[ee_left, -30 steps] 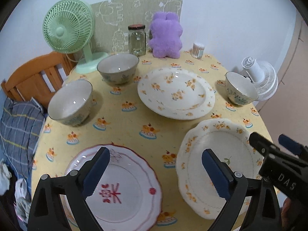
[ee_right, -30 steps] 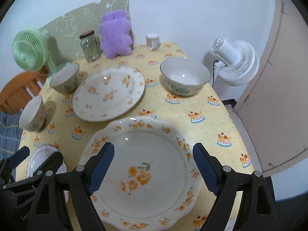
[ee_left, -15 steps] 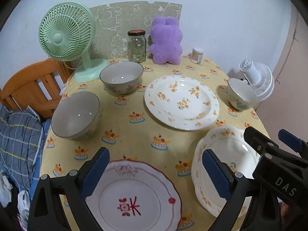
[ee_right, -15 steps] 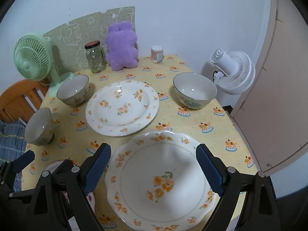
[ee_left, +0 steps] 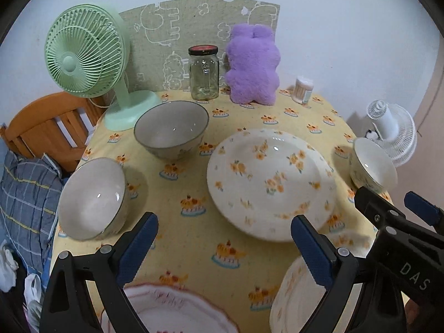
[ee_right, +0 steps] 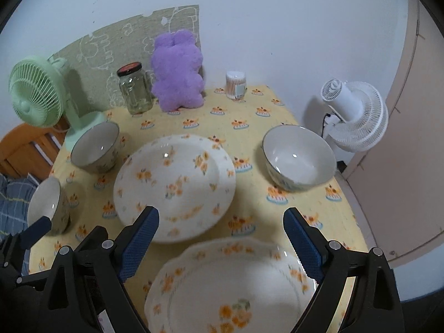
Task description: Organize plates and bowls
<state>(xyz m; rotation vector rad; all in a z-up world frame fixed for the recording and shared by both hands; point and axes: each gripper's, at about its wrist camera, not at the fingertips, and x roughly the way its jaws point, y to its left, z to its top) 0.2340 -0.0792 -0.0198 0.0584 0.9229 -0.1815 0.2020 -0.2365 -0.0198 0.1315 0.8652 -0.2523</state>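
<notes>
A plate (ee_right: 174, 183) is lying ahead of the right fingers (ee_right: 138, 242), a bowl (ee_right: 298, 158) sitting right of it, another plate (ee_right: 230, 285) lying between them.

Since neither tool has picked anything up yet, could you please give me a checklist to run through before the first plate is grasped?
1. Left tool open and empty: ok, its pads stand wide apart with nothing between them.
2. Right tool open and empty: ok.
3. Scalloped orange-flower plate lies flat below the right tool: ok, though its near edge is out of view.
4. Round orange-flower plate is bare, so another plate could be stacked on it: ok.
5. All three bowls upright and empty: ok, the right bowl, the back-left bowl and the front-left bowl.
6. Red-rimmed plate free to lift: cannot tell, mostly cut off.
</notes>
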